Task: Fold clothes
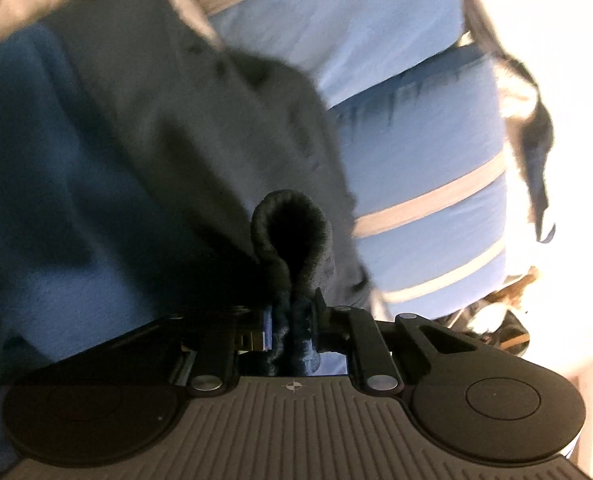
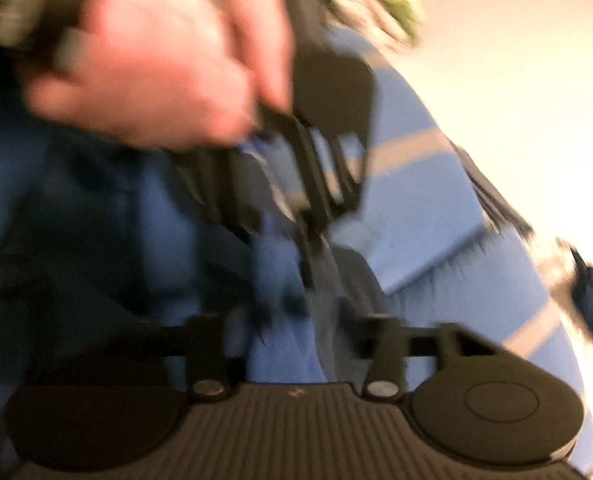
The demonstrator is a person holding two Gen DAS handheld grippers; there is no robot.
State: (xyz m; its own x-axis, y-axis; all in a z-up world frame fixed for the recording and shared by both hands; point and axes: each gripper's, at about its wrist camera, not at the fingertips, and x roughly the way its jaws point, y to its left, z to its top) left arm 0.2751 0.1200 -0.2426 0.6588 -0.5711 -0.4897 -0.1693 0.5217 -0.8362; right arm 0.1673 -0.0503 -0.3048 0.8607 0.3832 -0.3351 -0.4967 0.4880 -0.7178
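A blue garment with grey stripes [image 1: 408,128] lies spread on a pale surface; its darker part [image 1: 156,132] drapes at the left. My left gripper [image 1: 294,316] is shut on a bunched fold of the dark blue fabric [image 1: 292,232], which loops up just past the jaws. In the blurred right wrist view, my right gripper [image 2: 296,332] hovers over the same blue garment [image 2: 416,208] with its jaws apart and fabric showing between them. The left gripper [image 2: 308,184], held in a hand [image 2: 156,64], is right ahead of it.
A quilted cream cover [image 1: 24,0] shows at the upper left. A pale surface [image 2: 516,80] lies to the right of the garment. Dark items [image 1: 532,128] sit at the garment's right edge.
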